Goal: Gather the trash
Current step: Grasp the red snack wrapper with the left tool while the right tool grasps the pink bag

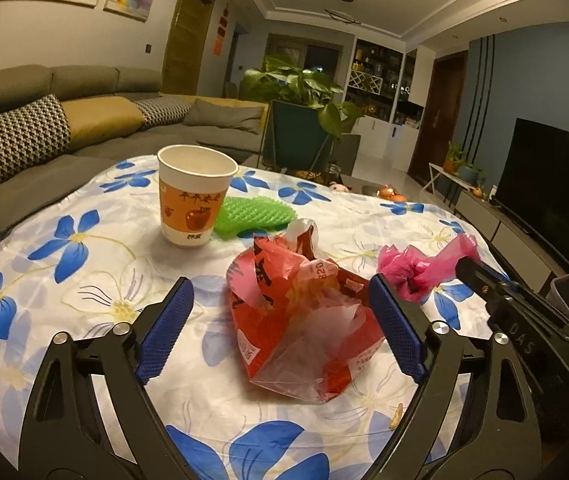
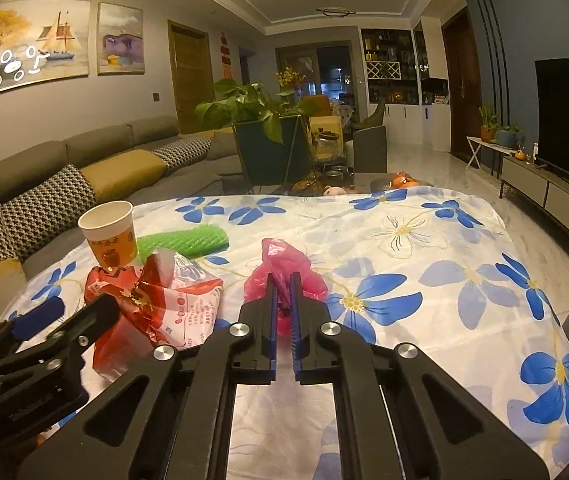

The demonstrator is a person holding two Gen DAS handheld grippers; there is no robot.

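- The right gripper (image 2: pixel 283 280) is being shown with its blue pads brought together on a fold of the pink plastic bag (image 2: pixel 284 270); the bag is being pinched at its near edge, with the rest bunching forward beyond the fingertips, just over the flowered tablecloth (image 2: pixel 424 280).
- The left gripper (image 1: pixel 280 312) is being held with its jaws wide apart, and the red crumpled wrapper (image 1: pixel 300 320) is being framed between the two pads, nearer the right-hand one; contact with either pad cannot be told.
- The wrapper's long axis is being presented roughly along the fingers, from near the wrist out toward the cup, so a straight closing is judged enough to catch it across its narrower width.
- The left gripper is judged the nearer one to the wrapper, the right being occupied.
- Farther out, the paper cup (image 1: pixel 194 196) is being seen upright, with a green spiky object (image 1: pixel 254 216) lying just behind it.
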